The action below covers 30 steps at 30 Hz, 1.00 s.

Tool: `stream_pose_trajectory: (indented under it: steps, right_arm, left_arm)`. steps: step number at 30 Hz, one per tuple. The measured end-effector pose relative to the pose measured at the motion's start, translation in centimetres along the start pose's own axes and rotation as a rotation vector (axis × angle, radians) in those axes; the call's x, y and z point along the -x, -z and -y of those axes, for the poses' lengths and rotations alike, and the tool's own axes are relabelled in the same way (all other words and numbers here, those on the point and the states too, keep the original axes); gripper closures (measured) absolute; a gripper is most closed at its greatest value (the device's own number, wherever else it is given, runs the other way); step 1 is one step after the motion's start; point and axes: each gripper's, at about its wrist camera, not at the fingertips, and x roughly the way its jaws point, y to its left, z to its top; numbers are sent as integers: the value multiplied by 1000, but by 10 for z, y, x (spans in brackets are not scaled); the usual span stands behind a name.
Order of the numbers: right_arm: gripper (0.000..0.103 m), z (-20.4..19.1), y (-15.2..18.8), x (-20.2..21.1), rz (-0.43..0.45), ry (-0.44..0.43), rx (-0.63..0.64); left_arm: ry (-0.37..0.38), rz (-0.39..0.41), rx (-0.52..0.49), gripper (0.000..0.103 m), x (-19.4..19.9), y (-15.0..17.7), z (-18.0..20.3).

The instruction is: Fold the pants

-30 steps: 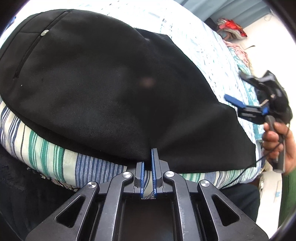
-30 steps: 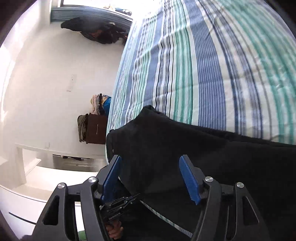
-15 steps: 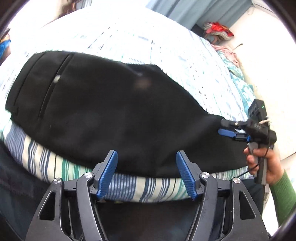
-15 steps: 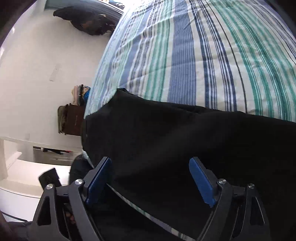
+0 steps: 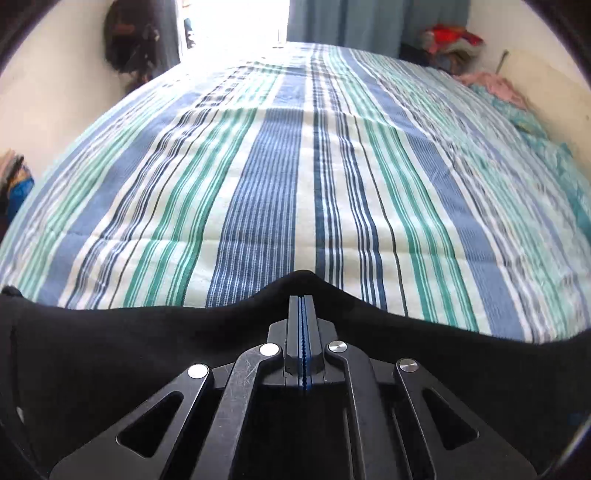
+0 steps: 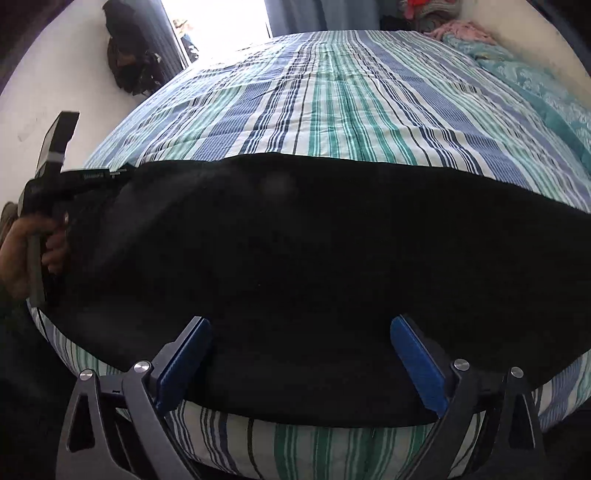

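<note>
Striped bedspread [image 5: 295,166]; blue curtain [image 5: 369,18]; clothes pile [image 5: 450,38].

My left wrist camera sits low at the near edge of the bed [image 5: 303,177], right over the pants [image 5: 110,354], and looks straight along the stripes to the far edge and the curtain [image 5: 369,22]. My right wrist camera sits higher and further back, off the same near edge — it takes in the pants [image 6: 314,251] across their width and faces the same far end. Both views share the bed [image 6: 351,92], the pants and the bright doorway [image 6: 221,22] — my left gripper [image 6: 114,173] shows at the right view's left edge.
</note>
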Motion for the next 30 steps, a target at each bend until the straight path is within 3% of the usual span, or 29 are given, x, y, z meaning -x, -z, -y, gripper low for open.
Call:
stream_pose_trajectory:
  steps: [2, 4, 6, 8, 9, 13, 14, 15, 18, 21, 24, 25, 26, 27, 28, 30]
  right_arm:
    - [0, -6, 4, -3, -16, 43, 57]
    - [0, -3, 8, -5, 16, 36, 51]
    - [0, 2, 8, -5, 14, 18, 32]
    - [0, 2, 7, -5, 7, 20, 28]
    - [0, 1, 7, -6, 8, 27, 29]
    - [0, -2, 3, -9, 7, 52, 17]
    - [0, -2, 3, -10, 9, 56, 13]
    - [0, -2, 5, -11, 12, 57, 13]
    - [0, -3, 5, -9, 13, 60, 12]
    - [0, -3, 3, -3, 7, 65, 2]
    - [0, -9, 2, 24, 115, 22, -12]
    - [0, -14, 2, 32, 157, -2, 15]
    - [0, -21, 2, 36, 176, -11, 51]
    - [0, -28, 3, 33, 166, -9, 86]
    - [0, -33, 5, 24, 121, 1, 114]
    - [0, -37, 14, -7, -28, 29, 127]
  left_arm:
    - [54, -19, 100, 99, 5, -2, -10]
    - [79, -54, 110, 92, 20, 0, -12]
    - [98, -31, 75, 32, 48, 4, -16]
    - [69, 88, 65, 0, 83, 14, -26]
    - [28, 117, 81, 0, 92, 20, -42]
    - [-83, -44, 274, 7, 62, 46, -136]
    - [-65, -22, 285, 18, 65, 53, -150]
    - [-47, -13, 288, 22, 70, 54, -154]
    - [-76, -17, 374, 20, 92, 49, -154]
    - [27, 72, 472, 12, 118, 56, -155]
    - [20, -12, 329, 11, 110, 65, -128]
    - [-18, -66, 241, 11, 100, 73, -114]
    - [-102, -119, 150, 11, 90, 81, -101]
    - [-202, -153, 67, 10, 81, 87, -90]
    - [-247, -153, 28, 9, 78, 89, -83]
    - [-224, -144, 66, 9, 84, 84, -81]
